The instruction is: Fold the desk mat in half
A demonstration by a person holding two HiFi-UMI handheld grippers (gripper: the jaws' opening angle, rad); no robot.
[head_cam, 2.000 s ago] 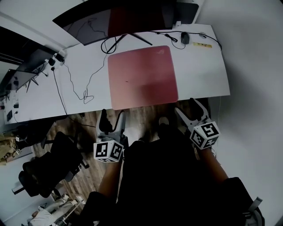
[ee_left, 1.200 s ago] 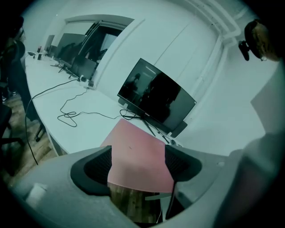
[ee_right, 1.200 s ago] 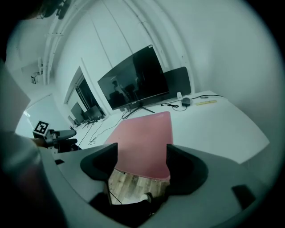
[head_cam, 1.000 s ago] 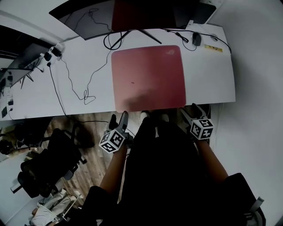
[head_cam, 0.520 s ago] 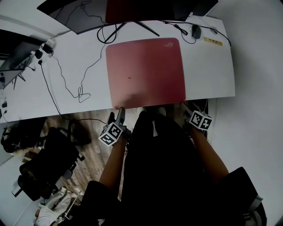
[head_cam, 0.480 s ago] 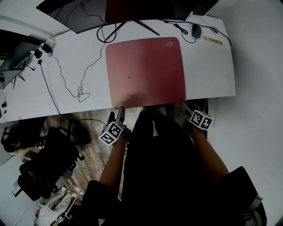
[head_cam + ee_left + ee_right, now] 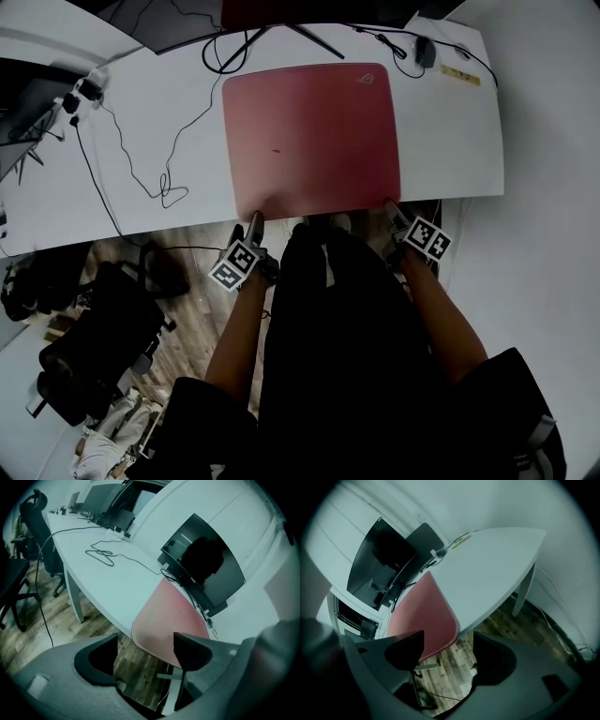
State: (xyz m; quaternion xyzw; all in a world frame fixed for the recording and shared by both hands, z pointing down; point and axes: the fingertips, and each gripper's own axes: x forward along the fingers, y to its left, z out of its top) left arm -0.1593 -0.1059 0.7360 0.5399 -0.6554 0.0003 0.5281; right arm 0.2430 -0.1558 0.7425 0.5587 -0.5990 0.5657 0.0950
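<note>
Tongs of both hands are held low at the near rim of the surface (image 7: pixel 450 141), each spread wide and empty. The left tongs (image 7: pixel 255 223) are aimed at the near left corner of the desk mat (image 7: pixel 314 141), and the right tongs (image 7: pixel 394 210) at its near right corner. In each gripper view the corner is framed between the jaws but lies ahead of the tips, and no contact is seen. The red mat is spread flat ahead of and between the two tongs. Its near edge lies at the rim of the surface, apparently slightly over it.

Handling (judged): the mat is taken to be thin, light and limp, with a stitched hem (image 7: pixel 453 617) along its border. A grippy underside is likely, so lifting is preferred to dragging. A hold is best taken at the two near corners, where the slight overhang leaves room beneath for one jaw. Both corners are best carried together toward the far edge, since the unsupported middle can be expected to sag.

Hidden or unclear: the underside of the mat is not shown. The monitor (image 7: pixel 206 569) beyond the far edge is cut off at the top of the head view. Whether its stand (image 7: pixel 319 42) touches the mat cannot be told. A loose cable (image 7: pixel 170 194) lies to the left of the left tongs, apart from the mat.
</note>
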